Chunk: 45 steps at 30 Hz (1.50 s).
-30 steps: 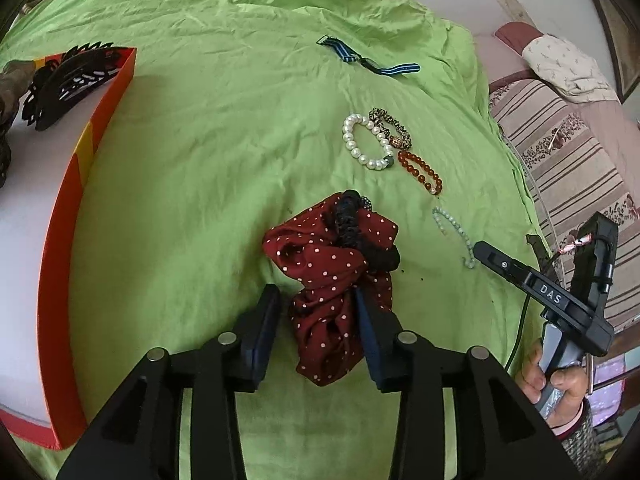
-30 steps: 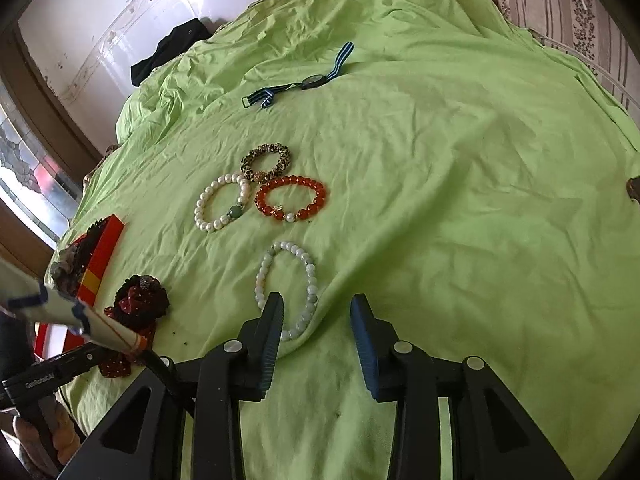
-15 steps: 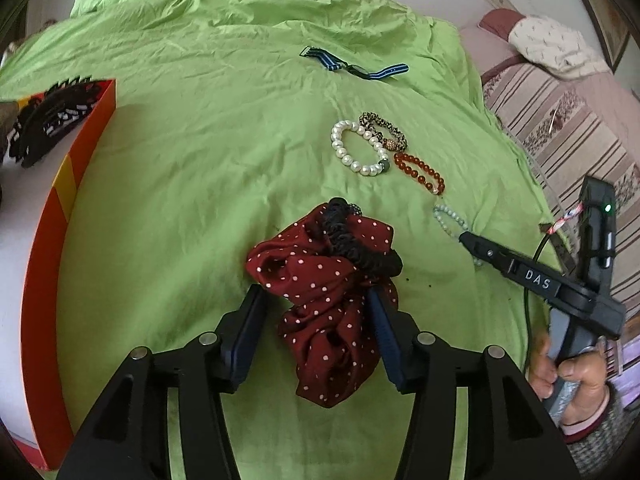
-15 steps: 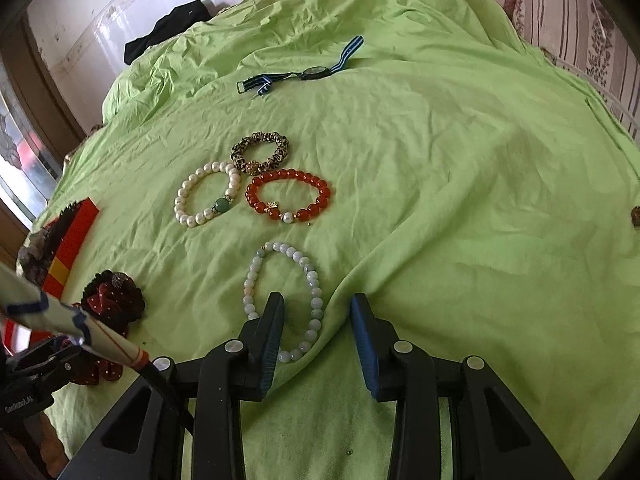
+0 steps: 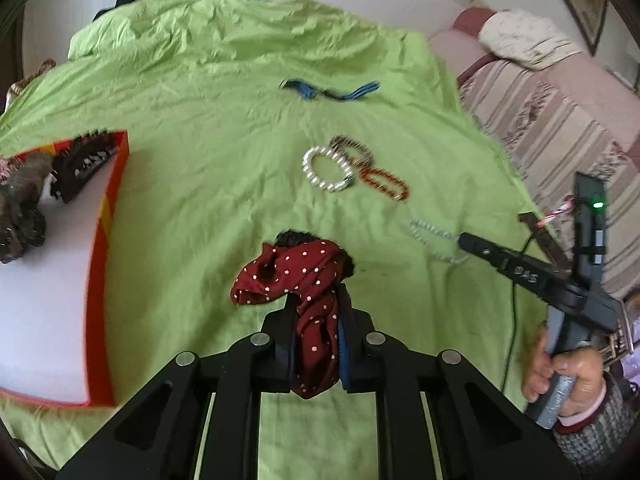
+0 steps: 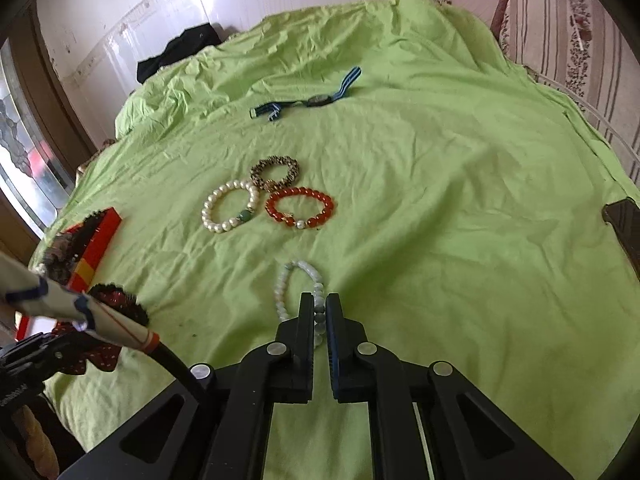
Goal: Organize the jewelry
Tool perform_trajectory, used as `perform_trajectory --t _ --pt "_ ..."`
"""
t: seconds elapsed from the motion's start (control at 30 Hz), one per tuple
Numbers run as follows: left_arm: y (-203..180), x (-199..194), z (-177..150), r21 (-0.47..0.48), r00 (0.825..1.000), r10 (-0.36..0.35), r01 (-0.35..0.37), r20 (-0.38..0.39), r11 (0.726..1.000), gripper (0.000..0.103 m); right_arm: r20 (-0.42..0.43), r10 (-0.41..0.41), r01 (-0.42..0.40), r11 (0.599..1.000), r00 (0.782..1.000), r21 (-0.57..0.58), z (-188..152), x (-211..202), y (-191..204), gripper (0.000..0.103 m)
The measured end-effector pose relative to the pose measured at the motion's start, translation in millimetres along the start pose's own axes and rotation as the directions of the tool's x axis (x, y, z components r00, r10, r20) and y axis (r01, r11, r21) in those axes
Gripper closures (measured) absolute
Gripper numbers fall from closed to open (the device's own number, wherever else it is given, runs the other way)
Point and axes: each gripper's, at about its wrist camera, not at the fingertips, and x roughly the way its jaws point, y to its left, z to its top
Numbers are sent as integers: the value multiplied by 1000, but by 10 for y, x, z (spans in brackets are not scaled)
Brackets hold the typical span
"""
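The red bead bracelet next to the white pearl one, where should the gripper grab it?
Pinch the red bead bracelet across one strand of its ring, coming straight down from above. It lies flat on the green sheet, so only the top is free. Its far left curve sits close to the leopard-print bracelet, and the pearl bracelet lies just left, so take the open right side.

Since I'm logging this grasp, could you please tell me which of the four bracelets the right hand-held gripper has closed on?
The pale whitish-green bead bracelet, lying alone nearest the right hand-held gripper; the others sit clustered farther off.
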Motion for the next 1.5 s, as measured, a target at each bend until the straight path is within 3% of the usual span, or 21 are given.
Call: perform_trajectory --t 0.1,0.13,0.17,0.2,0.23,0.27,0.33,0.4,0.43,0.47,0.5,0.53,0.57,0.6,0.63,0.67,0.7,0.83,1.13,1.5 --pt "-69 -334 -13 59 997 -64 62 47 996 89 28 3 -3 1000 1000 2 -31 -141 30 97" --pt "-124 -396 -11 102 998 -40 34 56 994 89 35 4 -4 1000 999 2 -43 -183 40 97" --pt "-232 -416 1 180 994 81 -93 72 979 90 41 5 -5 1000 999 4 -54 -210 51 97" --pt "-331 -415 9 247 978 181 -201 99 948 92 42 5 -5 1000 999 5 -63 -223 57 97" --pt "-457 -459 14 315 968 214 -246 132 917 93 42 6 -6 1000 999 7 -77 -233 62 97" --pt "-560 -520 19 351 970 191 -232 148 907 93 41 8 -9 1000 999 8 -85 -237 66 97" --pt "-844 -627 -9 453 966 176 -246 191 857 93 43 11 -12 1000 999 7 -89 -245 72 97" --pt "-1061 -549 -70 546 931 277 -365 240 754 93 53 11 -11 1000 999 6 -82 -274 67 97" --pt "-1096 -461 -74 569 903 340 -429 262 702 93 57 12 -12 1000 998 9 -82 -290 53 97" --pt "-1072 -381 -64 579 883 390 -467 262 668 93 62 12 -12 1000 998 13 -78 -305 36 97" --pt "-1019 -300 -36 580 869 430 -487 244 653 93 67 13 -14 1000 998 17 -76 -318 15 97" --pt "-948 -263 2 571 870 445 -480 212 665 93 69 16 -18 1000 997 23 -75 -328 -13 97" --pt "-877 -276 49 551 889 424 -443 170 708 93 69 20 -22 999 997 30 -77 -331 -45 97" --pt "-798 -367 119 504 939 328 -334 104 797 93 68 22 -24 999 997 33 -82 -334 -63 97" --pt "-742 -446 165 465 970 235 -239 68 852 93 66 26 -28 999 997 39 -81 -328 -88 97" --pt "-710 -541 203 427 987 152 -159 49 890 93 64 29 -32 999 998 44 -76 -322 -106 97" --pt "-697 -590 216 412 991 124 -134 50 902 93 63 34 -37 998 997 51 -71 -319 -129 97" --pt "-638 -681 249 375 989 129 -147 73 915 93 73 69 -75 994 995 80 -38 -350 -187 96" --pt "-130 -828 129 203 980 183 -194 73 960 93 100 139 -148 985 985 89 -25 -445 -140 96" --pt "502 -1262 40 25 960 257 -261 115 965 93 122 195 -208 972 973 106 32 -718 3 96"
